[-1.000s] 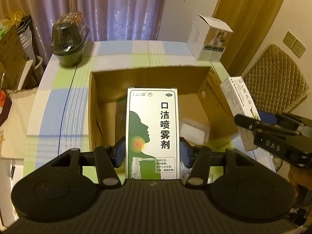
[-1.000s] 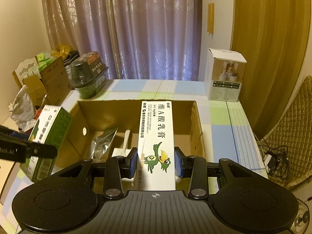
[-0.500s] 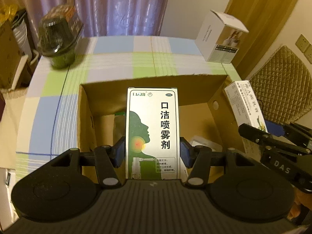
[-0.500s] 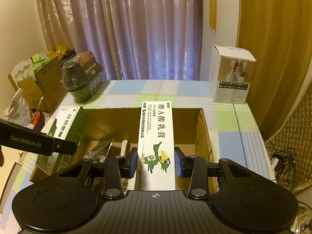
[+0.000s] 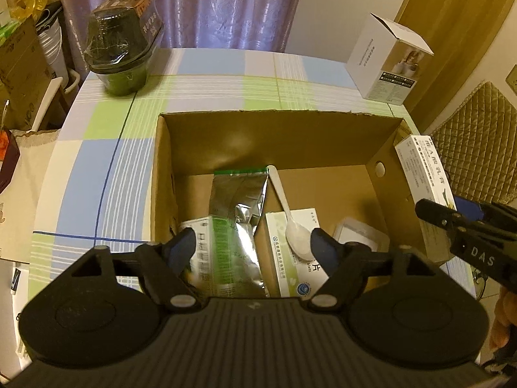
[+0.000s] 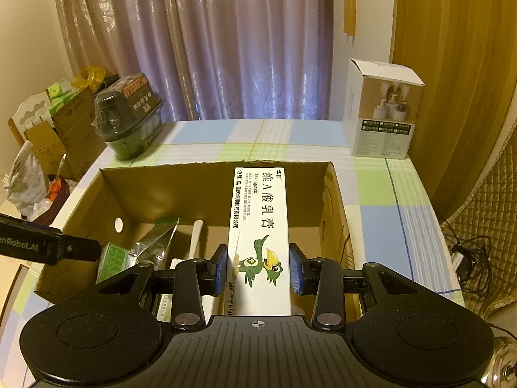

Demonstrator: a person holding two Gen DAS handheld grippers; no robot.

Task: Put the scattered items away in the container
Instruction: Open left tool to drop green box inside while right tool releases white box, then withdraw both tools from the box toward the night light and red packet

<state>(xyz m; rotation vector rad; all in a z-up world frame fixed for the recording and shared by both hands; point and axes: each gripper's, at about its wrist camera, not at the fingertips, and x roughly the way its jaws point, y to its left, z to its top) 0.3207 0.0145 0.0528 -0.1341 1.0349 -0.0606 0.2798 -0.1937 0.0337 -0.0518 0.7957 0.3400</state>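
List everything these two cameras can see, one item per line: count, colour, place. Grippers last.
cardboard box: 1, brown, open, middle of the table
tablecloth: 1, blue, green and white check, covers the table
spray box: 1, green and white, blurred, inside the cardboard box at its left
foil pouch: 1, silver with green top, inside the cardboard box
plastic spoon: 1, white, inside, lying on the tablet box
tablet box: 1, white and green, inside
ointment box: 1, white with green bird, between the right gripper's fingers
covered bowl: 1, dark and green, far left corner
product carton: 1, white, far right corner
left gripper: black, open over the box
right gripper: black, shut on the ointment box
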